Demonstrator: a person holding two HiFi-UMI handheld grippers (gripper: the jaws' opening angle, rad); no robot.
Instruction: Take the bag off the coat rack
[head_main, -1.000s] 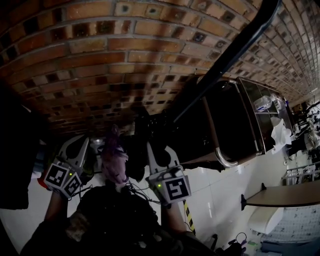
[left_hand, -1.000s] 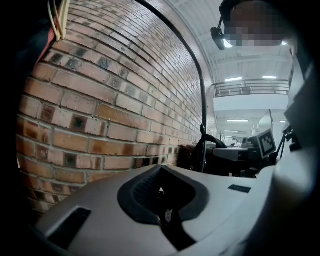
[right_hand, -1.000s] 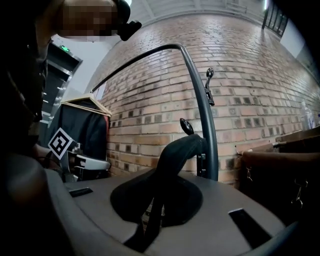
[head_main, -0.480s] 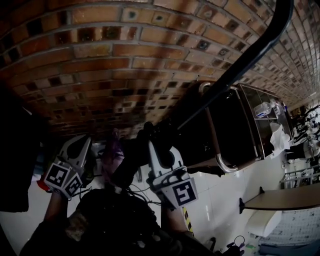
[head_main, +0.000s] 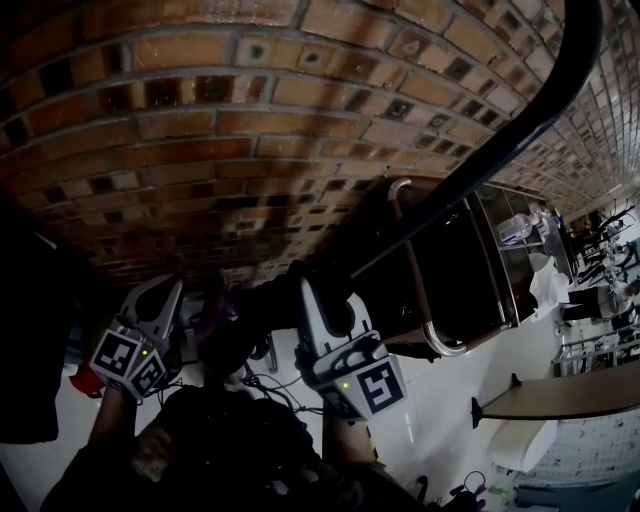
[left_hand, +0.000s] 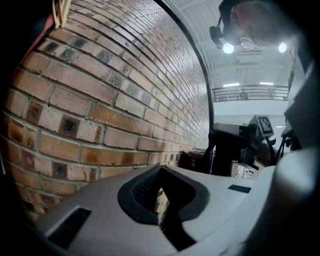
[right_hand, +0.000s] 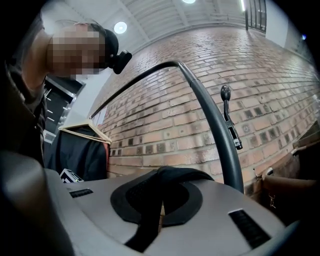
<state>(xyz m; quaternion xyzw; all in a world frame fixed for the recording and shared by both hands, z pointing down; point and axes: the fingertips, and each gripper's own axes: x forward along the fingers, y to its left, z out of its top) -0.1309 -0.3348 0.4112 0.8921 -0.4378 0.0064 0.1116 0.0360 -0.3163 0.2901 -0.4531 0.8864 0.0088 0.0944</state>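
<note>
In the right gripper view a black bag strap (right_hand: 172, 175) lies over my right gripper (right_hand: 161, 200), whose jaws are shut on it. The head view shows that gripper (head_main: 305, 287) raised at the centre, with the dark bag (head_main: 255, 315) hanging beside it, mostly in shadow. The coat rack's dark curved tube (head_main: 480, 150) runs up to the right; the right gripper view shows this tube (right_hand: 210, 120) just behind the strap. My left gripper (head_main: 165, 292) is to the bag's left, its jaws (left_hand: 161, 197) together with nothing between them.
A brick wall (head_main: 250, 120) stands close ahead. A wooden hanger with a dark coat (right_hand: 82, 145) hangs at the left. A peg with a black knob (right_hand: 226, 95) is on the wall. A purple item (head_main: 217, 305) hangs between the grippers. A metal-framed cabinet (head_main: 470, 270) stands right.
My right gripper has shifted slightly right with the strap in it. The purple item is now more hidden behind the dark bag. The left gripper has barely moved.
</note>
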